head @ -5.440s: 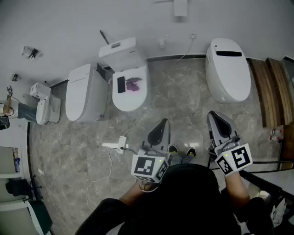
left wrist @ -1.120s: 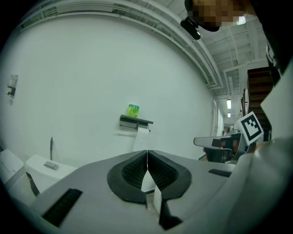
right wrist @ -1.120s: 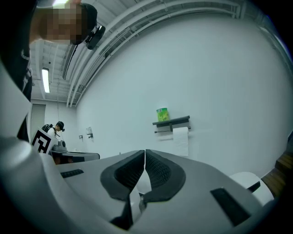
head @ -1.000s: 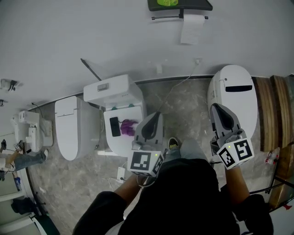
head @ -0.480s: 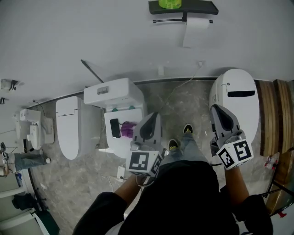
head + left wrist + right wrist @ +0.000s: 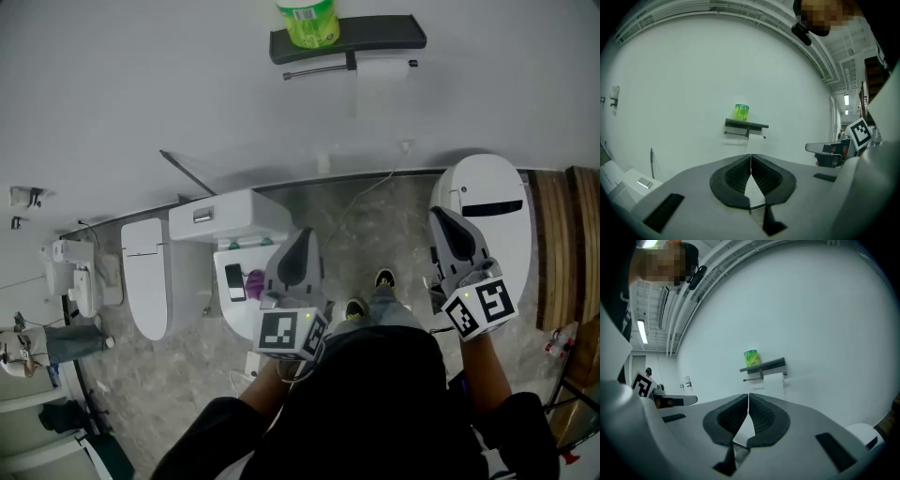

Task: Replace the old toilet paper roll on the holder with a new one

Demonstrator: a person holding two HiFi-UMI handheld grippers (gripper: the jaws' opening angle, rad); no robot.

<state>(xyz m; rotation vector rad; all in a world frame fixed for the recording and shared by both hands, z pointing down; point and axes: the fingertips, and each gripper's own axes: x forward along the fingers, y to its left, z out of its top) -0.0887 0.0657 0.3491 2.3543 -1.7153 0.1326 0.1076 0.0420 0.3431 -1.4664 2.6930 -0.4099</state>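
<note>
A dark wall shelf [image 6: 375, 36] carries a green-wrapped new roll [image 6: 307, 21]. Under it, on the bar, hangs the white old roll [image 6: 380, 67] with a strip of paper trailing down. My left gripper [image 6: 302, 236] and right gripper [image 6: 441, 217] are held out level towards that wall, well short of it. Each has its jaws shut with nothing between them. In the left gripper view the green roll [image 6: 741, 112] stands on the shelf [image 6: 746, 124] beyond the left gripper [image 6: 750, 155]. The right gripper view shows the green roll [image 6: 751, 358], the old roll [image 6: 774, 379] and the right gripper [image 6: 748, 395].
On the marble floor below stand a white toilet [image 6: 480, 202] at the right and two more at the left, one [image 6: 234, 248] with a phone and a purple item on its lid. Wooden planks [image 6: 562, 244] lie at the far right. A cable [image 6: 361, 202] runs across the floor.
The wall holder has come lower and nearer in the head view, and the green roll now shows whole. Both grippers have travelled forward with the person, jaws still shut.
</note>
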